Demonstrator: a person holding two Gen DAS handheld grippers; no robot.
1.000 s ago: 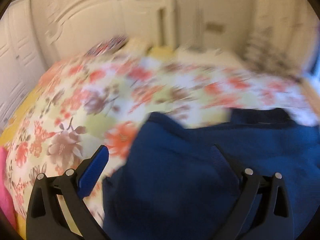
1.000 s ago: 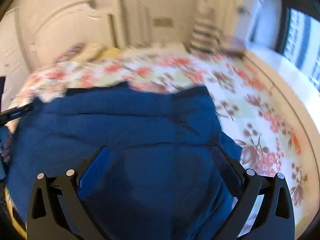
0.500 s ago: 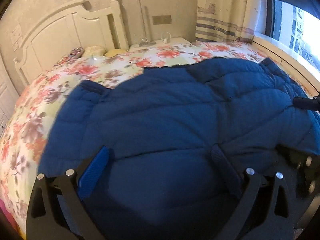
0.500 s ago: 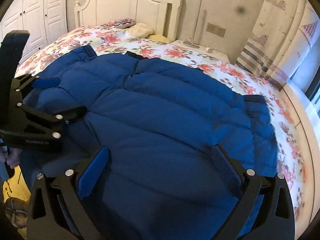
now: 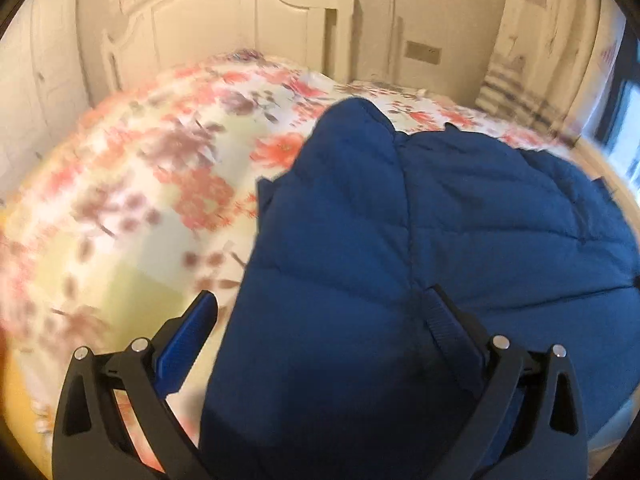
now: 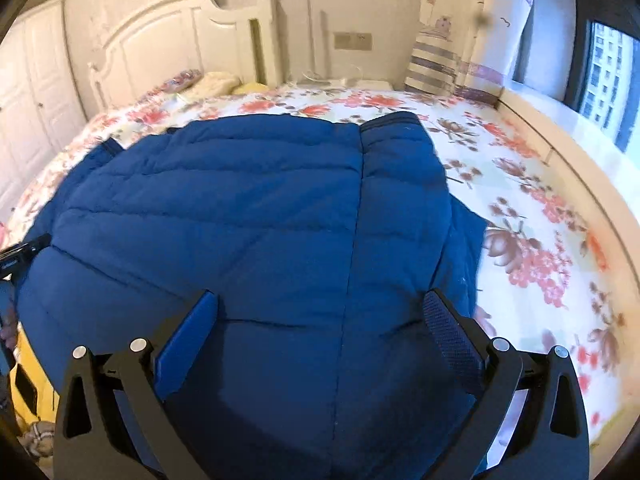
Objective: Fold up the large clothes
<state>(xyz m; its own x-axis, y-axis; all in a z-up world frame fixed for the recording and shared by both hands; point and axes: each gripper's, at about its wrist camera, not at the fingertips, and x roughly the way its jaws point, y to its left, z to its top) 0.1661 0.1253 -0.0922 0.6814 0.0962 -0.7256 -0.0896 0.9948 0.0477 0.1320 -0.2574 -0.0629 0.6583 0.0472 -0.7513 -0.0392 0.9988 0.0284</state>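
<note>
Since half a second ago the left view has swung leftward: the blue quilted jacket (image 5: 460,232), which then filled the frame, now covers only the right half, with floral bedspread (image 5: 132,200) exposed on the left. The right view has shifted too; the left gripper that stood large at its left edge is now only a dark sliver there (image 6: 20,252).

Left gripper (image 5: 320,316): fingers spread wide, nothing between them. Its left pad (image 5: 186,344) is over bedspread, its right pad over jacket fabric. Contact with the cloth cannot be told. This view is motion-blurred.

Right gripper (image 6: 320,312): fingers likewise spread wide, grasping nothing, both pads over the jacket (image 6: 248,220).

Jacket lies spread flat on the bed, back up. One sleeve (image 6: 400,184) runs along the right side, another sleeve (image 5: 340,152) at the left.

Surroundings: white headboard (image 6: 168,40) at the far end, pillows (image 6: 216,80) just below it, a wall switch plate (image 6: 352,41), striped curtain (image 6: 452,60) and window (image 6: 604,80) to the right, white wardrobe doors (image 6: 36,100) to the left. Yellow item (image 6: 28,384) at lower left, beside the bed edge.
</note>
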